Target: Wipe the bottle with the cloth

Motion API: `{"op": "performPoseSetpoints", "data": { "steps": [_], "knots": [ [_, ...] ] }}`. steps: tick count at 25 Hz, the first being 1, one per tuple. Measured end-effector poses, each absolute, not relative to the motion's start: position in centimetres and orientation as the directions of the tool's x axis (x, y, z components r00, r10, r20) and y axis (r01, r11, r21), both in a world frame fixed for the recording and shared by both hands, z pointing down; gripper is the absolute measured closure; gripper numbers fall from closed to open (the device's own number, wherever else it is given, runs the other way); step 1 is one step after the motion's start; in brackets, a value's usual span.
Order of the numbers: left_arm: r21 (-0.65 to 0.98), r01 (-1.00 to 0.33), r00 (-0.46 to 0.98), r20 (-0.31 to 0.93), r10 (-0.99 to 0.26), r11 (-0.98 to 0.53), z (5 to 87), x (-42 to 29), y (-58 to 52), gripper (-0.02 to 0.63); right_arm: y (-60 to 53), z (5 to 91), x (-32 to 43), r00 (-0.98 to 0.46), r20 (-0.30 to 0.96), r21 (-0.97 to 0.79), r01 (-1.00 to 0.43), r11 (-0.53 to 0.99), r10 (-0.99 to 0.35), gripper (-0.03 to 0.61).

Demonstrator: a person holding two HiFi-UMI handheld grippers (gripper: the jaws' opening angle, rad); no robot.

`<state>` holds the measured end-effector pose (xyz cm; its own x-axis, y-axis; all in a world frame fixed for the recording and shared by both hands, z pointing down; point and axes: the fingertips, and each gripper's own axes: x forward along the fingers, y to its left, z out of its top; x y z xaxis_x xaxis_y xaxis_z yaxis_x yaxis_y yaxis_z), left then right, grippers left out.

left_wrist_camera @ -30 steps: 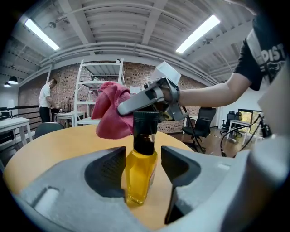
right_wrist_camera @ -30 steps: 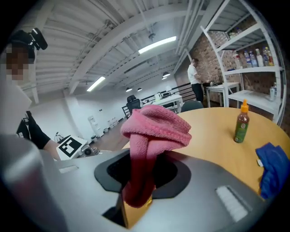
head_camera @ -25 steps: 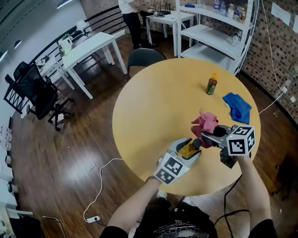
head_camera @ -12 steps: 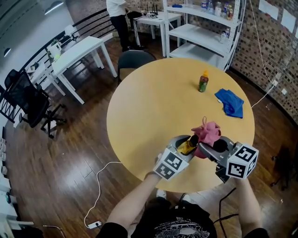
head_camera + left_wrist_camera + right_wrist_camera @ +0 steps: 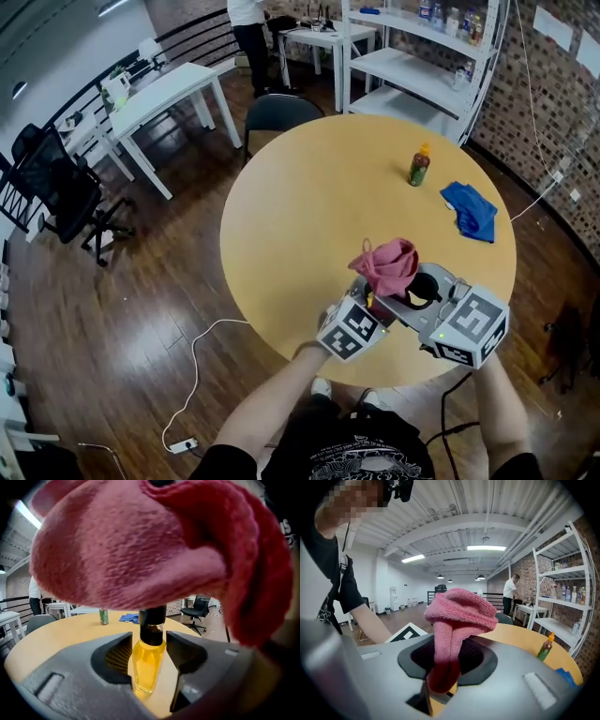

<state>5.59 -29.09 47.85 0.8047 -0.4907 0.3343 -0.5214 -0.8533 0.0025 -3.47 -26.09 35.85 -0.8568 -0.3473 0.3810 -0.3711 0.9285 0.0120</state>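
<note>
One yellow bottle (image 5: 147, 663) beneath pink cloth (image 5: 140, 550).

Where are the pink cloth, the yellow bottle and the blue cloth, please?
pink cloth (image 5: 386, 265): head view, its bunched top.
yellow bottle (image 5: 147, 663): left gripper view, its yellow body.
blue cloth (image 5: 472, 212): head view, its middle.

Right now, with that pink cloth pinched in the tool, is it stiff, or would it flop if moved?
Probably floppy: the pink cloth bunches and folds in the right gripper's jaws, moulding over the bottle top. Likely light, since one small pinch carries the whole bundle. Its fuzzy weave should grip rather than slip.
</note>
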Motion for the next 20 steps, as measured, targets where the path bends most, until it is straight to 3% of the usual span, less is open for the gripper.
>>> {"op": "performPoseSetpoints", "data": {
  "steps": [10,20],
  "knots": [
    [-0.006,-0.518,0.805,0.336,-0.489,-0.856,47.9,5.5,-28.7,0.383,-30.1,38.3,-5.8,-0.794,0.541,0.038,-0.307,0.951,-0.278,0.476],
    [-0.013,-0.525,0.799,0.337,-0.498,-0.851,48.0,5.2,-28.4,0.382,-33.9,39.8,0.1,-0.738,0.557,-0.009,-0.464,0.886,-0.381,0.476]
  ]
}}
